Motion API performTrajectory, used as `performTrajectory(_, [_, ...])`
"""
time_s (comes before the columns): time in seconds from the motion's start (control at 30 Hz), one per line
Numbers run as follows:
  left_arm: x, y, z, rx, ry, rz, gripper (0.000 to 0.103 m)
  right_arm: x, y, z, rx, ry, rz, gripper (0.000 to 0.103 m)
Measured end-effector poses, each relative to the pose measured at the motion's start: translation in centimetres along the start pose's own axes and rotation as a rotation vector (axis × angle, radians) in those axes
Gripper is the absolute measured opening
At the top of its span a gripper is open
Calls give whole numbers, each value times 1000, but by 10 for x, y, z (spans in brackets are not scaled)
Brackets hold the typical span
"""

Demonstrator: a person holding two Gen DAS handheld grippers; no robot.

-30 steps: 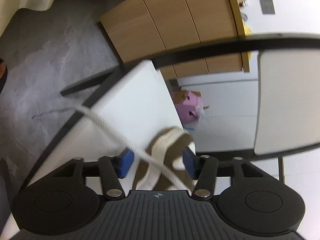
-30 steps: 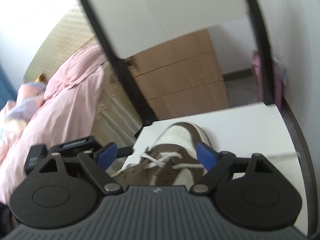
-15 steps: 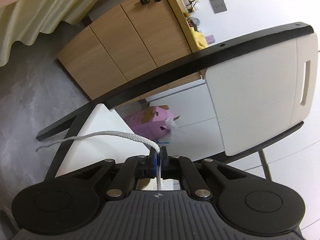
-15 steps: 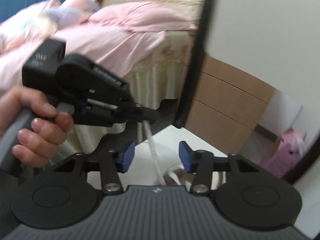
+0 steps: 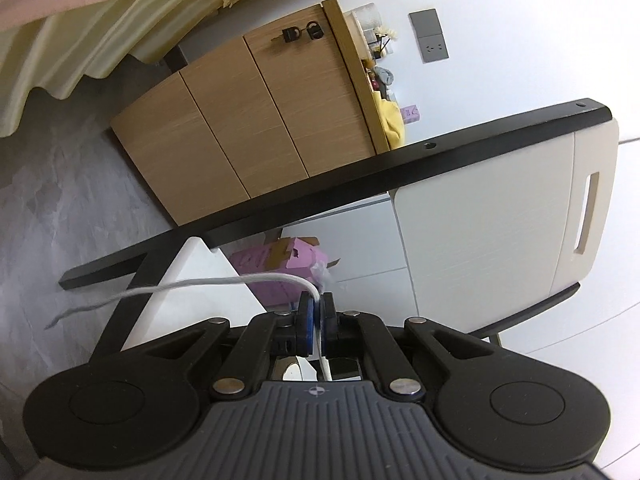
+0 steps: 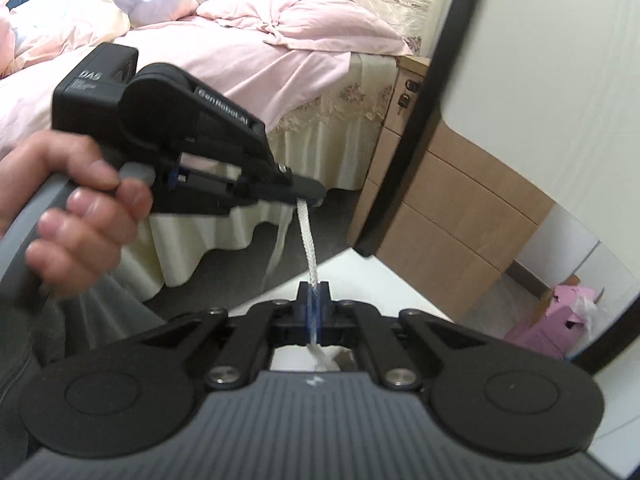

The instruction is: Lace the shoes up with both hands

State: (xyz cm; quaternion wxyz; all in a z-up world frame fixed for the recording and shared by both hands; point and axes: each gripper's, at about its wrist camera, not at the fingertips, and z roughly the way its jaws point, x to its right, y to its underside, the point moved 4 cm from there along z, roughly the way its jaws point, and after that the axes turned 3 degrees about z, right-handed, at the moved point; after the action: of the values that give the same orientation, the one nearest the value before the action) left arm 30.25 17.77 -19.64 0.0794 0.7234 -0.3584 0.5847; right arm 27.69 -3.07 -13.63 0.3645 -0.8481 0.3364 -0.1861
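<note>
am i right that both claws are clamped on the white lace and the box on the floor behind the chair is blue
Nearly. Both the left claw and the right claw are shut on the white lace, the right one having just closed on it. But the box on the floor is pink, not blue, as the left wrist view shows.

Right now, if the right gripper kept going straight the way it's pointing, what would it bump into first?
Probably the left gripper. It sits just ahead, pinching the same white lace that the right gripper is shut on. Depth is hard to judge here.
</note>
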Motion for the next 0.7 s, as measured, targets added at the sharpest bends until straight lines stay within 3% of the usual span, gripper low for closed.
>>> performTrajectory(0.3, [10, 0, -8, 22, -56, 86, 3, 14, 28, -26, -90, 36, -33, 3])
performTrajectory(0.43, [29, 4, -11, 43, -143, 261, 3, 24, 35, -32, -73, 20, 36, 7])
performTrajectory(0.5, [36, 8, -10, 38, -133, 306, 3, 24, 35, -34, -56, 7, 61, 33])
performTrajectory(0.7, [46, 16, -6, 10, -104, 364, 3, 11, 20, -22, 3, -14, 83, 47])
